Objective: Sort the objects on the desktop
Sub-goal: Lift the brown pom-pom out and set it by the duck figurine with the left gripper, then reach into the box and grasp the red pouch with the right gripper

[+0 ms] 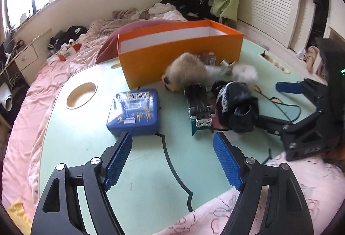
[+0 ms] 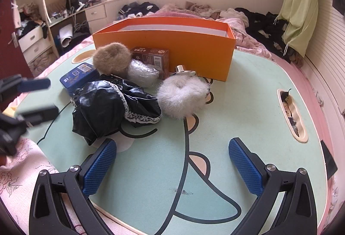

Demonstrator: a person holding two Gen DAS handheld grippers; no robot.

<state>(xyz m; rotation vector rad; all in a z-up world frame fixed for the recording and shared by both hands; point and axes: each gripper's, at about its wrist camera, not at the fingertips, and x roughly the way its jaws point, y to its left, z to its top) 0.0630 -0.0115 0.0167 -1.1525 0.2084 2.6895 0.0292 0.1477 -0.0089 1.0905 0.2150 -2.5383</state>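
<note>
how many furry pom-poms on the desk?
2. The tan pom-pom sits by the orange box's left end; the white pom-pom lies right of the black cloth. Others may be hidden.

One orange box (image 2: 163,49), one blue tin (image 2: 78,77), one brown carton (image 2: 151,59), one bubble-wrapped bundle (image 2: 141,74). Two fur pieces: one tan (image 2: 111,58), one white (image 2: 182,94); one black lace-trimmed cloth (image 2: 112,105), one small silver-topped item (image 2: 182,70). One dark green-edged rectangular object (image 1: 199,107), unclear what, seen only from the left wrist.
</note>
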